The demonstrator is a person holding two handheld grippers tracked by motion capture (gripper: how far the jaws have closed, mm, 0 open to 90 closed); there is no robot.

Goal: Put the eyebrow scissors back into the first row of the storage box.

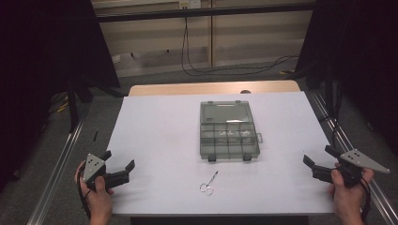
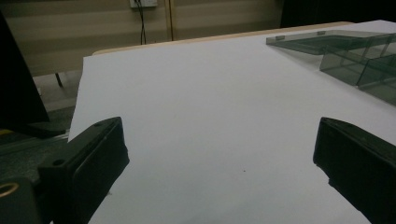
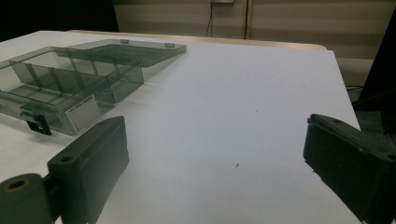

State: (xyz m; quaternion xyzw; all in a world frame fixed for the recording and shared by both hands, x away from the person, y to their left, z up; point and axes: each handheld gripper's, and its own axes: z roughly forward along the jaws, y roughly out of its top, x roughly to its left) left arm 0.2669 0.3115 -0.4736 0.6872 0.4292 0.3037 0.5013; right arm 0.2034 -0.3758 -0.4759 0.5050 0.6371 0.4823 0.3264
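On the white table point(image 1: 159, 126), a smoky transparent compartment box point(image 1: 229, 136) lies open near the middle, its lid point(image 1: 225, 112) folded flat toward the far edge. Something small and pale seems to sit in the middle compartments, too blurred to name. Just in front of the box, nearer the person, lie small scissors point(image 1: 209, 183). At the near left corner the left gripper point(image 1: 119, 164) is held with jaws spread wide and empty; at the near right edge the right gripper point(image 1: 317, 159) likewise gapes wide, gripping nothing.
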